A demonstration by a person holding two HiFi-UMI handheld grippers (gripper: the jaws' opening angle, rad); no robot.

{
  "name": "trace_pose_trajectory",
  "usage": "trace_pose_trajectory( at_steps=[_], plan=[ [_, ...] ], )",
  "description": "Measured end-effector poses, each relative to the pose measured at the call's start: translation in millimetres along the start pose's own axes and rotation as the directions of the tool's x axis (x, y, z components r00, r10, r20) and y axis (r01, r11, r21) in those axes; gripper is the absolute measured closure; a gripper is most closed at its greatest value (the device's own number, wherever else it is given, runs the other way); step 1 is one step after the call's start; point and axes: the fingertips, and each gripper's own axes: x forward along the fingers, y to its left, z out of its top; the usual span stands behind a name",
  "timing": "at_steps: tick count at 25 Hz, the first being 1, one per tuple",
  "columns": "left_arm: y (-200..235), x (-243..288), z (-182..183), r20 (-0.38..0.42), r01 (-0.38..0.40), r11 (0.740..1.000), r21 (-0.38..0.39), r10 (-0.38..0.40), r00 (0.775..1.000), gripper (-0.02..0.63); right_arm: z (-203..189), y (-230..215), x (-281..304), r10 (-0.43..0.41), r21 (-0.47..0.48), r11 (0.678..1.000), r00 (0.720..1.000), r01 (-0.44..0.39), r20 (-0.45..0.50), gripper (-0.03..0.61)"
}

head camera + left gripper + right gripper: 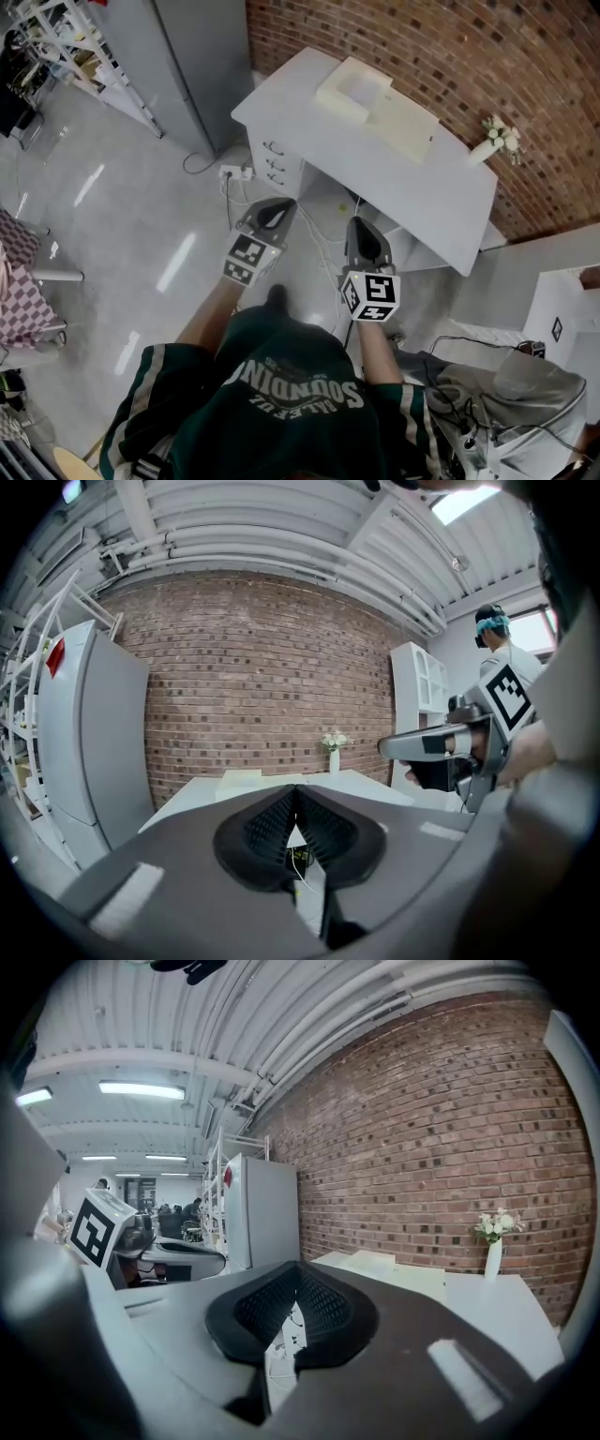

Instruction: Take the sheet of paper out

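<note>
A cream printer-like box (375,103) lies on the white desk (441,202) against the brick wall; I cannot make out a separate sheet of paper on it. My left gripper (274,212) and right gripper (362,232) are held side by side over the floor, short of the desk's near edge and pointing toward it. Both are shut with nothing between their pads. In the left gripper view the left gripper (296,803) has its tips touching, and the box (246,778) shows beyond them. In the right gripper view the right gripper (298,1279) is likewise closed before the box (375,1262).
A white vase of flowers (497,141) stands at the desk's right end. Drawers (274,159) fill the desk's left side, with a power strip and cables (234,173) on the floor beside them. A grey cabinet (192,66) stands left, a white unit (562,309) and bags (506,394) right.
</note>
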Motion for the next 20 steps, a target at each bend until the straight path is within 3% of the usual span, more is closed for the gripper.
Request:
trace_pose_trajectory(
  at_steps=[6,20],
  plan=[
    [33.6,9.5,-6.0,-0.021,0.014,1.0,-0.008,-0.014,1.0,0.603,1.6,7.2,34.2,-0.012,0.016,1.0,1.0,0.012,-0.008,0.577],
    [66.4,57.7,-10.7,-0.039,0.035,0.999,-0.026,-0.036,0.999,0.603,-0.4,-20.7,86.2,-0.036,0.03,0.999,0.999,0.037,-0.027,0.577]
  ],
)
